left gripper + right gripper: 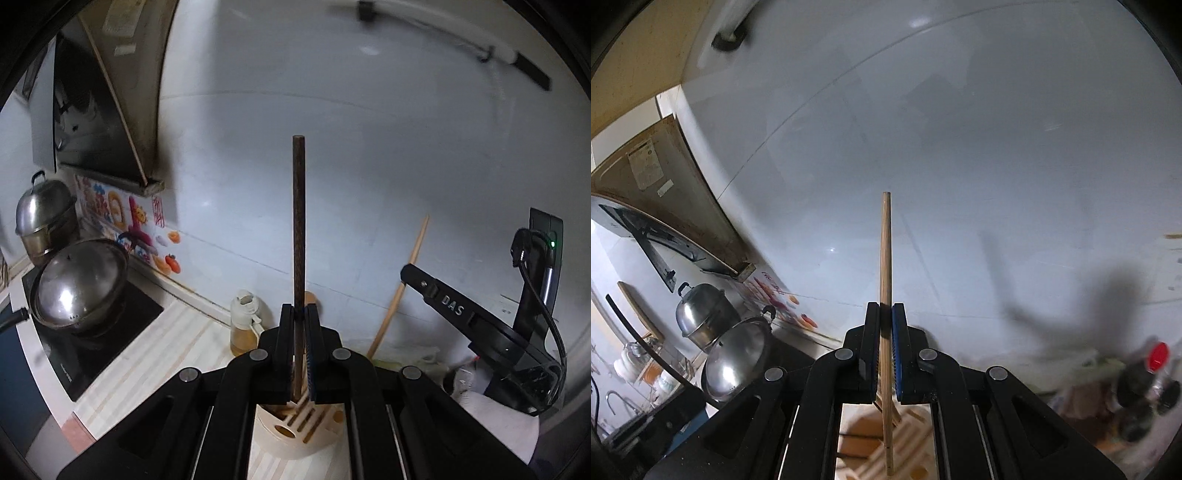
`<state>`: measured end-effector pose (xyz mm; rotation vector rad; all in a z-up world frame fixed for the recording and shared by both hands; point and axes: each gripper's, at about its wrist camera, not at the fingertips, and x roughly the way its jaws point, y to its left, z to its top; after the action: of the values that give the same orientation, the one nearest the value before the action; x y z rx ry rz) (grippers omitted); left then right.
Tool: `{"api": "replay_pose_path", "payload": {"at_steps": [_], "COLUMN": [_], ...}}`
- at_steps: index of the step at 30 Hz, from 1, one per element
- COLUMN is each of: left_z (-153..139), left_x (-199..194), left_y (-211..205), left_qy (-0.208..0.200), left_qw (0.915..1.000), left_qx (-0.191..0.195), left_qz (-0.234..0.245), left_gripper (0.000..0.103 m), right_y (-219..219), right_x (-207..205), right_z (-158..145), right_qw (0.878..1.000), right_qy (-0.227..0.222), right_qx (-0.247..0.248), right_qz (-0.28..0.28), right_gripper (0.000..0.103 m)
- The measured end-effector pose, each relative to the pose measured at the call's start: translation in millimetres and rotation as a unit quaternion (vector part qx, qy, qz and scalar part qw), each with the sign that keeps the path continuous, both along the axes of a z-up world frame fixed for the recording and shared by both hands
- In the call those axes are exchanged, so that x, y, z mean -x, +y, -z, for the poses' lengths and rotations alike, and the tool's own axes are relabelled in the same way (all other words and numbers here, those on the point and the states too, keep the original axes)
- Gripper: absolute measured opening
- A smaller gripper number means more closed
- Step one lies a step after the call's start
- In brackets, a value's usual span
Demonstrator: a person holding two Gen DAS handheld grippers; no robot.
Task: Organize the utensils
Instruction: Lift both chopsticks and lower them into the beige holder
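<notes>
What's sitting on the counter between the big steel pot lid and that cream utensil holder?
In the left wrist view, a small oil bottle stands by the wall between the pot lid and the utensil holder; otherwise bare striped counter.

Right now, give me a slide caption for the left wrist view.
Left gripper clamps a dark chopstick upright above the slotted utensil holder; the right gripper holds a pale chopstick.

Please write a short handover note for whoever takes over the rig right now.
Left gripper: shut on a dark brown wooden chopstick, held upright above the cream slotted utensil holder.
Right gripper: shut on a light tan wooden chopstick, also upright.
Holder stands on the pale striped countertop, directly below the left gripper.
Done: both chopsticks gripped.
Left: lower each into a holder slot and release. Other utensils are not visible.
</notes>
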<state>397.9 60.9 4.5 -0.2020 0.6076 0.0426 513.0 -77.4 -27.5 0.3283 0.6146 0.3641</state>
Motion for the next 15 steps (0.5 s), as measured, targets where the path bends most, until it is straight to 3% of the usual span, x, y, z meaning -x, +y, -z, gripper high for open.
{"api": "replay_pose_path", "payload": {"at_steps": [8,15], "left_z": [29,51], "left_x": [-25,-37], "left_y": [10,11], "left_qy": [0.029,0.061], "left_qw": [0.9995,0.9977], "left_qx": [0.0,0.03], "left_qz": [-0.012,0.003], "left_gripper": [0.003,0.003], "right_y": [48,67], "right_x": [-31,-32], "right_z": [29,48], "right_qw": [0.999,0.998], "right_qy": [-0.012,-0.032], "right_qx": [0.014,0.043], "right_qz": [-0.027,-0.045], "right_gripper": [0.006,0.006]}}
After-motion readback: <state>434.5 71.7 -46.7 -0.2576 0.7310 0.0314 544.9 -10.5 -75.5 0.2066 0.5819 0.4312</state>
